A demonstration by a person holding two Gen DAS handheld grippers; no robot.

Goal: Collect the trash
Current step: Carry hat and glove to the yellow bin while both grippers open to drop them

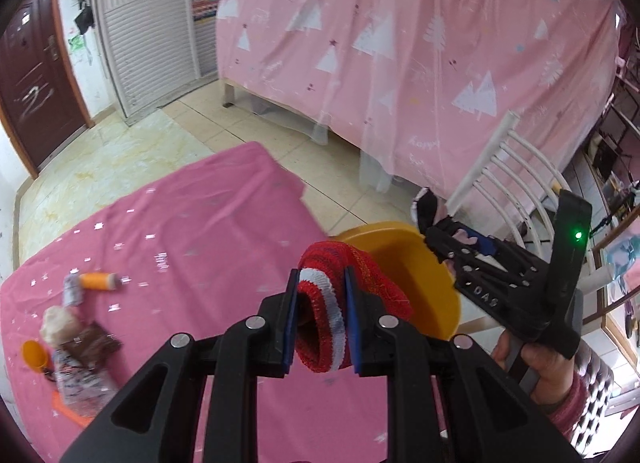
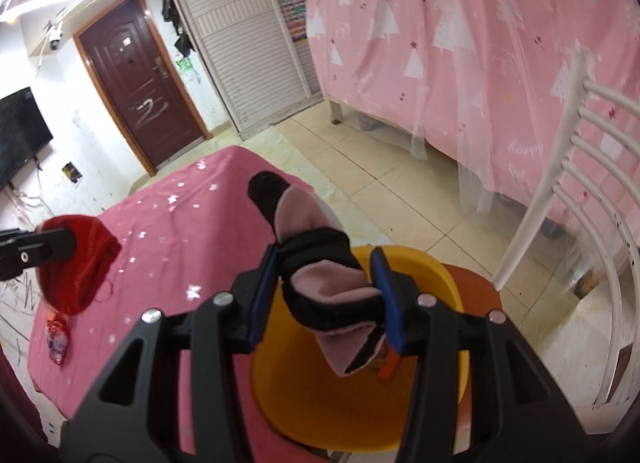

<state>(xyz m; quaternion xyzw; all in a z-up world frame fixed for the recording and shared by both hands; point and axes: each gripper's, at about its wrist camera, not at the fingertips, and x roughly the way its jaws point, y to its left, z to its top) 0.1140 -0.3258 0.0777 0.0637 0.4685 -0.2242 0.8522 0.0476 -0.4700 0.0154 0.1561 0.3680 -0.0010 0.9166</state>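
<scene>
My left gripper (image 1: 322,277) is shut on a red knitted cloth with a white band (image 1: 324,315), held over the edge of the pink-covered table (image 1: 192,247). Just beyond it stands a yellow basin (image 1: 416,263). My right gripper (image 2: 325,259) is shut on a black and pink fabric piece (image 2: 320,287) above the yellow basin (image 2: 360,403). In the left wrist view, the right gripper (image 1: 460,237) hangs over the basin's far rim. The right wrist view has the left gripper (image 2: 60,245) with the red cloth (image 2: 80,267) at the far left.
An orange bottle (image 1: 98,281), crumpled wrappers (image 1: 76,343) and a small orange cup (image 1: 34,355) lie on the table's left part. A small orange item (image 2: 386,369) lies in the basin. A white slatted chair (image 2: 560,183) stands at the right, before a pink-draped bed (image 2: 480,43).
</scene>
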